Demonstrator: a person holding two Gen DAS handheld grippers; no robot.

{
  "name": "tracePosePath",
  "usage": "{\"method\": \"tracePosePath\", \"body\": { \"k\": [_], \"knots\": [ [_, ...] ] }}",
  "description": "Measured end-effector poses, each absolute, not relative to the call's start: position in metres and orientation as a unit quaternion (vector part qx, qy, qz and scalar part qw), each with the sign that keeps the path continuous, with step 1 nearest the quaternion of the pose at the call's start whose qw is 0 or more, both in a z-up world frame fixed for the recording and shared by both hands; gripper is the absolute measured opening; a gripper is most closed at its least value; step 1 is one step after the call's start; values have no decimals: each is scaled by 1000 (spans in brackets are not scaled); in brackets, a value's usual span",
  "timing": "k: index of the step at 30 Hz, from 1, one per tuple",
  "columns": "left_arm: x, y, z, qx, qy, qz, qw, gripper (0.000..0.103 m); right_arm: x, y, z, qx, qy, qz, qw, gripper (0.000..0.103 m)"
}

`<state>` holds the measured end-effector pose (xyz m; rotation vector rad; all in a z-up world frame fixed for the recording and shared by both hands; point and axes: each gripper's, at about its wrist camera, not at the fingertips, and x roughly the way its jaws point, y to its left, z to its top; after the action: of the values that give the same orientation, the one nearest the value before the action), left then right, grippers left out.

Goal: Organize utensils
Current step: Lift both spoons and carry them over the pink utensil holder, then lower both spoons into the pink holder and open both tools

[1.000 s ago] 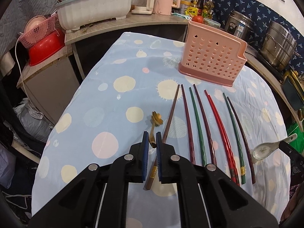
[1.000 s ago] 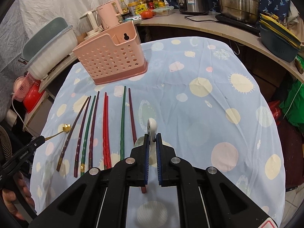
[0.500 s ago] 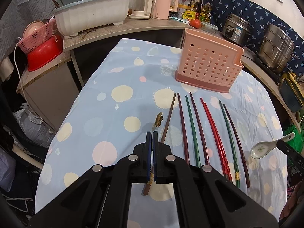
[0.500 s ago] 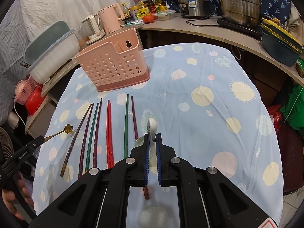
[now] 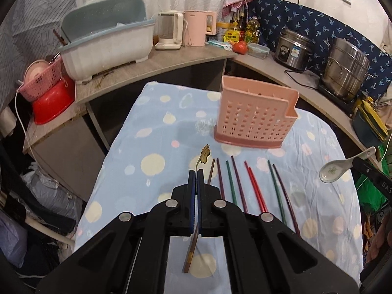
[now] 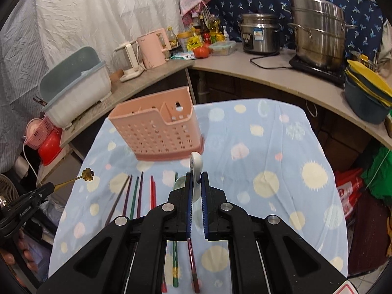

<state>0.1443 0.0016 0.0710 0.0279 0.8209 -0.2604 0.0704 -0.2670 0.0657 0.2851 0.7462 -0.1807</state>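
Above the spotted blue tablecloth (image 5: pixel 152 132), left tool (image 5: pixel 196 171) grips a gold spoon (image 5: pixel 204 155), right tool (image 6: pixel 196 174) a white spoon (image 6: pixel 196 164).

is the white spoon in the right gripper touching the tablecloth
Apart. In the left wrist view the white spoon hangs in the air above the tablecloth, clamped in the right gripper, whose jaws are shut on its handle.
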Motion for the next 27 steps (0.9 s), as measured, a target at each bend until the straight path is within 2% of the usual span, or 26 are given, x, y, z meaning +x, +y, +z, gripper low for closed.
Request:
{"method": "tracePosePath", "body": {
  "k": [17, 27],
  "knots": [
    [228, -55, 156, 69, 354, -174, 916, 1, 185, -284, 122, 94, 329, -99, 935, 7],
    [279, -94, 128, 87, 388, -181, 900, 1, 242, -285, 95, 81, 353, -105, 926, 7]
  ]
}}
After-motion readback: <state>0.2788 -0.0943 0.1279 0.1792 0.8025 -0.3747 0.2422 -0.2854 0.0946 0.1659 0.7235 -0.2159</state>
